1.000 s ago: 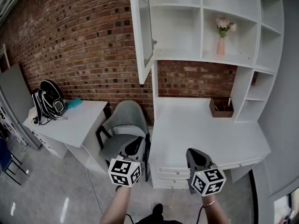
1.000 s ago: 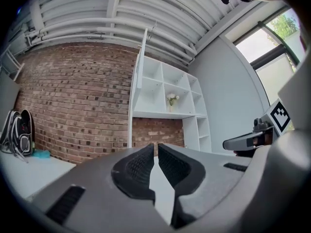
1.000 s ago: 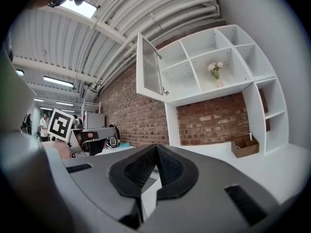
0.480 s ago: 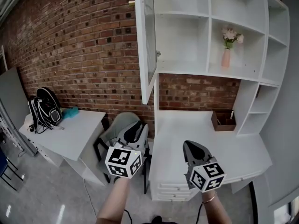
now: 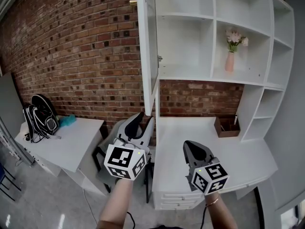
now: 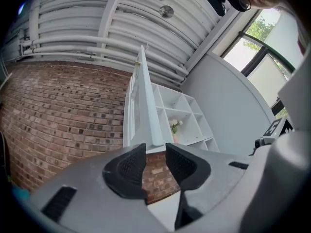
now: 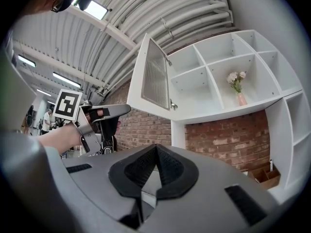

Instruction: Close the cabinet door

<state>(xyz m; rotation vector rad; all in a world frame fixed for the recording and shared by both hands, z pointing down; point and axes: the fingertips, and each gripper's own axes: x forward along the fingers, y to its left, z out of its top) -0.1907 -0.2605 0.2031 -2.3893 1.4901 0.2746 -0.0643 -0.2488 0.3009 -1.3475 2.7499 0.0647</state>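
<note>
The white cabinet door (image 5: 148,46) stands swung open, edge-on to me, at the left of the shelf unit (image 5: 209,32); it has a ribbed glass panel (image 7: 155,79) and a small knob (image 7: 173,106). My left gripper (image 5: 145,119) is raised just below the door's lower corner, apart from it. Its jaws are opening, with nothing between them. In the left gripper view the door's edge (image 6: 146,106) rises just beyond the left gripper (image 6: 155,152). My right gripper (image 5: 190,146) hovers over the desk, shut and empty, and its own view shows the right gripper (image 7: 155,152) pointing at the shelves.
A white desk (image 5: 209,147) lies under the shelves with a brown box (image 5: 228,127) at its back. A pink vase of flowers (image 5: 230,56) stands on a shelf. A grey chair (image 5: 100,156) and a side table (image 5: 71,140) with a backpack (image 5: 40,118) are left.
Both grippers have risen toward the cabinet. The left one has climbed to the door's lower corner and its jaws have gone from shut to open. The right stays shut.
</note>
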